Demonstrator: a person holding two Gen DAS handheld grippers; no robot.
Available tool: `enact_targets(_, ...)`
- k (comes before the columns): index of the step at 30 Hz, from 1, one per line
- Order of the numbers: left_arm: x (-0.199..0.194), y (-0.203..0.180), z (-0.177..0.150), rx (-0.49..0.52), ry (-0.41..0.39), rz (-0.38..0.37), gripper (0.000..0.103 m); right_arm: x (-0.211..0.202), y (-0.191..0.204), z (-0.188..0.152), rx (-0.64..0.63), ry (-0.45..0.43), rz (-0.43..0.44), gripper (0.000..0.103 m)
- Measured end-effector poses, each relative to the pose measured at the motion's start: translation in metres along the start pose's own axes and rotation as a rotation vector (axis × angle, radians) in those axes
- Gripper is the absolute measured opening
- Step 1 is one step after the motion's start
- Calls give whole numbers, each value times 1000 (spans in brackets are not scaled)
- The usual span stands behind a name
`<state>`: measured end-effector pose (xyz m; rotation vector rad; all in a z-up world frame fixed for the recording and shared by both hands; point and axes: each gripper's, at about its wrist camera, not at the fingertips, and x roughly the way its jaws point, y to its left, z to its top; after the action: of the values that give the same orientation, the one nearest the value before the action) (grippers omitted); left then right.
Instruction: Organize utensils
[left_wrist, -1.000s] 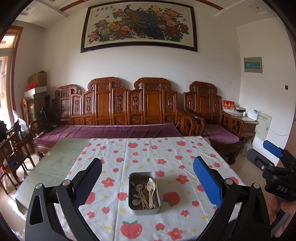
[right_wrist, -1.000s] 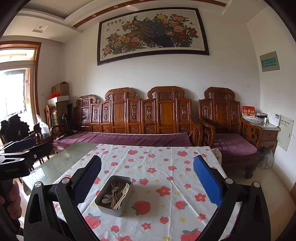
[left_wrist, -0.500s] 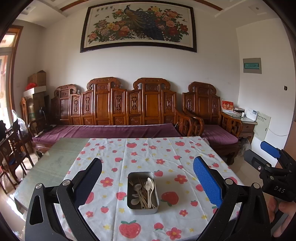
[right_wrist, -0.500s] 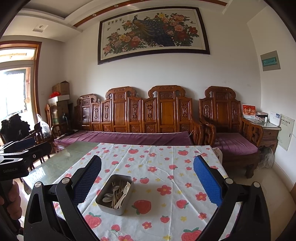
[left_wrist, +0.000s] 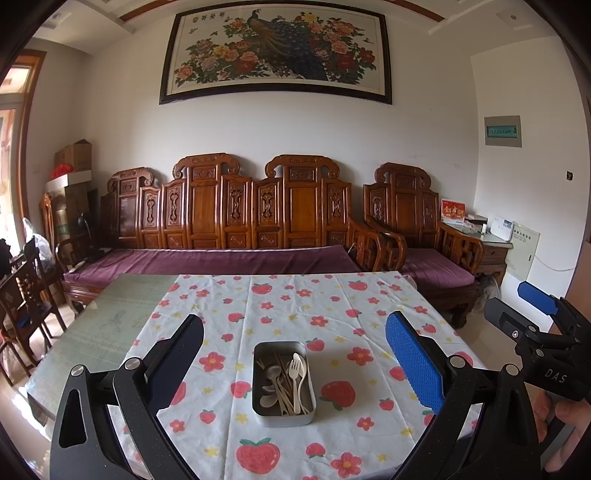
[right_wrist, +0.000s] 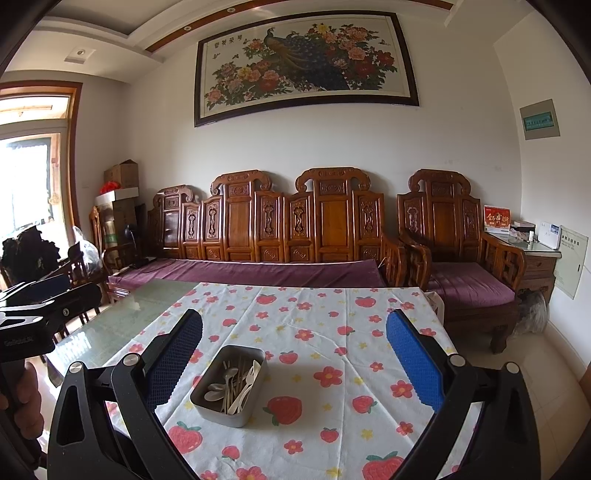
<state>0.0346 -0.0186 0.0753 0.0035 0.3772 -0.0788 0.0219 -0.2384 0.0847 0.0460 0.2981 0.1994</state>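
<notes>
While the left tool (left_wrist: 293, 365) hangs wide open, empty | left wrist: utensils (left_wrist: 286, 382) lie jumbled in tin (left_wrist: 283, 417) on table (left_wrist: 332, 295) | right wrist: right tool (right_wrist: 293, 363) gapes, empty; tin (right_wrist: 207, 404) toward its left finger | stage unclear: gathered, or awaiting sorting.

light: bright daylight from left window (right_wrist: 26, 184) | shadows: soft | focus: sharp | edges: fisheye-bent, dark corners
</notes>
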Motion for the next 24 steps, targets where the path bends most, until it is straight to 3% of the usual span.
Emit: enact_targets(24, 0, -3, -3, 3, 8, -1, 95, 2, 2, -4, 0, 4, 0, 100)
